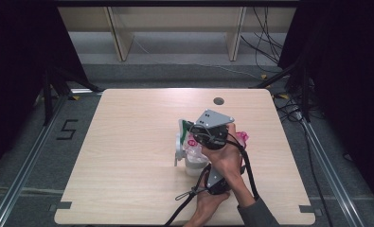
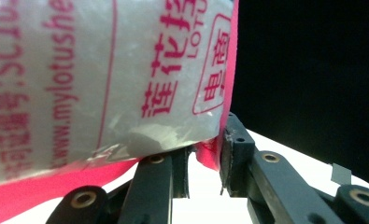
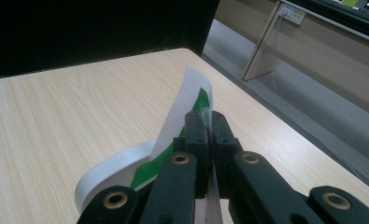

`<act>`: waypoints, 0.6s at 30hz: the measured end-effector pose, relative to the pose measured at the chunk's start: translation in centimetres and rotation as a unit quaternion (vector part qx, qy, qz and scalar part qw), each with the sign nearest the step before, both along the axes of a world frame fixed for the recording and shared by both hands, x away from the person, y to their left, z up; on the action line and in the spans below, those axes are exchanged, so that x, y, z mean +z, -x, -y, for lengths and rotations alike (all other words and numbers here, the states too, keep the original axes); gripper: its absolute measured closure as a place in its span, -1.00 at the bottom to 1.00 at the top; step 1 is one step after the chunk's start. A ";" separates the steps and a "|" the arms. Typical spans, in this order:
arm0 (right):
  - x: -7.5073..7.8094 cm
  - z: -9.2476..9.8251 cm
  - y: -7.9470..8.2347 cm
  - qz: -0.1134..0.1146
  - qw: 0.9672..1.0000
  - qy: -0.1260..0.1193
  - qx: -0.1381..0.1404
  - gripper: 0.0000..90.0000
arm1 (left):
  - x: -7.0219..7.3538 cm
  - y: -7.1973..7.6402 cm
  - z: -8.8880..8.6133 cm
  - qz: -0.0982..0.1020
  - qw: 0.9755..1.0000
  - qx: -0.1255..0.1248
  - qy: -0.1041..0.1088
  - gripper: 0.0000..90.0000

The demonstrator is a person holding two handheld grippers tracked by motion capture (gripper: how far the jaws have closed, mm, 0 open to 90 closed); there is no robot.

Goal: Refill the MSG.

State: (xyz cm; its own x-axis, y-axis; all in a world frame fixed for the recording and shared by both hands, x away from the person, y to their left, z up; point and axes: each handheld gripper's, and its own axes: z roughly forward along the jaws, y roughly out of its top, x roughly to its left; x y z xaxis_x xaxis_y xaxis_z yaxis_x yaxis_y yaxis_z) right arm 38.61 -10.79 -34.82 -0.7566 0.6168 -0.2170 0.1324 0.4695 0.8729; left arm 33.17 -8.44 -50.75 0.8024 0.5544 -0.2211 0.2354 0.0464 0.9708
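A translucent plastic bag (image 2: 102, 70) with red print and a pink edge lies just right of the table's middle (image 1: 194, 160). My left gripper (image 2: 205, 163) is shut on the bag's pink lower corner, and in the high view it reaches in from below (image 1: 206, 170), partly under the other hand. My right gripper (image 3: 209, 119) is shut on a curled white and green sheet (image 3: 182, 100). In the high view that gripper (image 1: 190, 128), with its grey plate, holds the sheet (image 1: 183, 127) up at the bag's far left side. A pink part (image 1: 242, 137) shows right of the hand.
A round cable hole (image 1: 218, 100) sits near the table's far edge. The grippers' black cables (image 1: 187, 195) loop over the near edge of the wooden table (image 1: 128, 156). Shelf legs (image 1: 120, 42) stand on the floor beyond, with dark curtains at both sides.
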 end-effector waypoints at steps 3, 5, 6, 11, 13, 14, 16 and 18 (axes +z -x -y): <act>-0.2 -0.2 0.0 0.000 1.000 -0.003 -0.008 1.00 | -0.1 -0.1 0.0 0.001 1.000 0.001 -0.002 0.67; -0.3 -0.2 -0.1 0.004 1.000 0.001 -0.004 0.99 | -0.1 -0.1 0.0 0.000 1.000 0.005 -0.006 0.67; -0.3 -0.2 -0.2 0.006 1.000 0.002 -0.002 0.99 | -0.1 -0.1 -0.1 0.003 1.000 0.006 -0.008 0.67; -0.2 -0.2 0.0 0.000 1.000 -0.005 -0.005 0.99 | -0.1 -0.1 -0.1 0.006 1.000 0.007 -0.010 0.67; -0.3 -0.3 -0.1 0.005 1.000 0.003 0.001 0.99 | -0.1 -0.1 -0.1 0.005 1.000 0.002 -0.004 0.67; -0.3 -0.3 -0.1 0.009 1.000 0.004 0.001 0.99 | -0.1 -0.1 -0.1 0.007 1.000 0.009 -0.008 0.67; -0.2 -0.3 0.0 0.006 1.000 -0.001 0.000 0.99 | 0.0 -0.3 -0.4 0.022 0.999 0.029 -0.025 0.67; -0.2 -0.3 0.1 0.000 1.000 -0.004 -0.005 1.00 | 0.0 -0.3 -0.3 0.022 0.999 0.017 -0.016 0.67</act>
State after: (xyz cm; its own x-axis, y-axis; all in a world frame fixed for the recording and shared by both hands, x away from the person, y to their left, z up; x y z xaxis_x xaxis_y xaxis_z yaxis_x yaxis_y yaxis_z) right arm 38.55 -10.49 -34.99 -0.7508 0.6258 -0.2115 0.1373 0.4610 0.8767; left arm 33.49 -8.18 -50.78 0.7915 0.5876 -0.1684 0.1920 0.0226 0.9811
